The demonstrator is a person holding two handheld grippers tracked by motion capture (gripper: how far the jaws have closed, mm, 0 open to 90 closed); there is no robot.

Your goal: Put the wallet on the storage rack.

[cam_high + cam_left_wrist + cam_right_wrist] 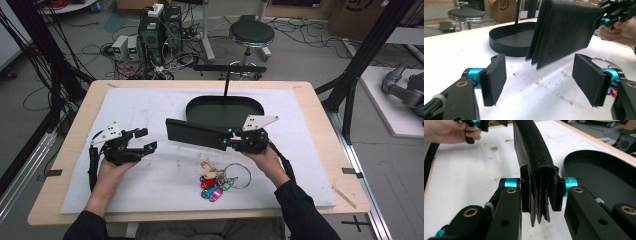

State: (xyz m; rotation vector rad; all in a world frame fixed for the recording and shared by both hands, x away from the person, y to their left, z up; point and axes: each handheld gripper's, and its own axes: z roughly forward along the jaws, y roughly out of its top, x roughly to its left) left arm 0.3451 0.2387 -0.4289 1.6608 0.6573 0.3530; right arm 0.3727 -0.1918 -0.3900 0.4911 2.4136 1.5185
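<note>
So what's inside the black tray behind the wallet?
The black tray looks empty where its floor shows: bare black base with a thin upright post rising from it. The black wallet, held by the right gripper, covers the tray's near edge, so that strip can't be checked.
</note>
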